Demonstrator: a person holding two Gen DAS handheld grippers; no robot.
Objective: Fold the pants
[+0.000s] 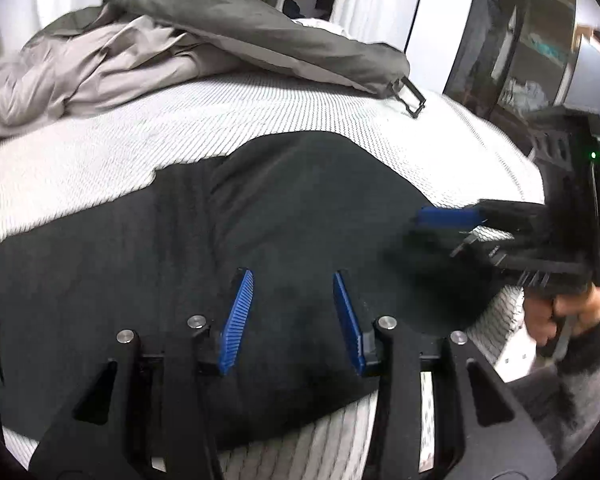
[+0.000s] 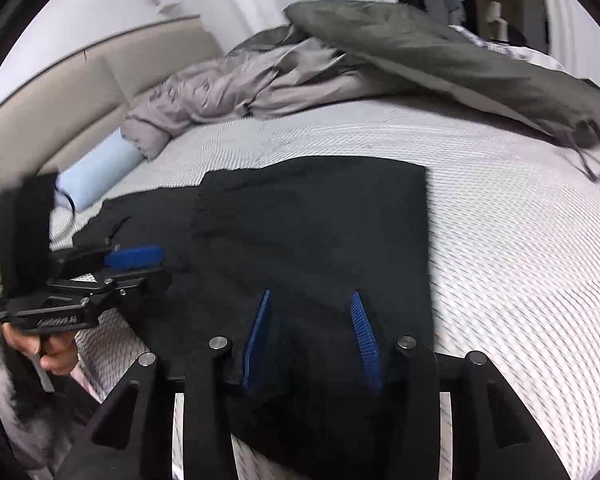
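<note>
Fingers parted, empty, above black pants.

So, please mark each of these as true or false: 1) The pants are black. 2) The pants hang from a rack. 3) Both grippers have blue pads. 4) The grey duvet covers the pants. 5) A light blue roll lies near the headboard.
1) True: the pants are black.
2) False: they lie flat on the bed, partly folded.
3) True: the left gripper and the right gripper both have blue pads.
4) False: the duvet is bunched up behind the pants, apart from them.
5) True: the roll lies by the headboard.
</note>
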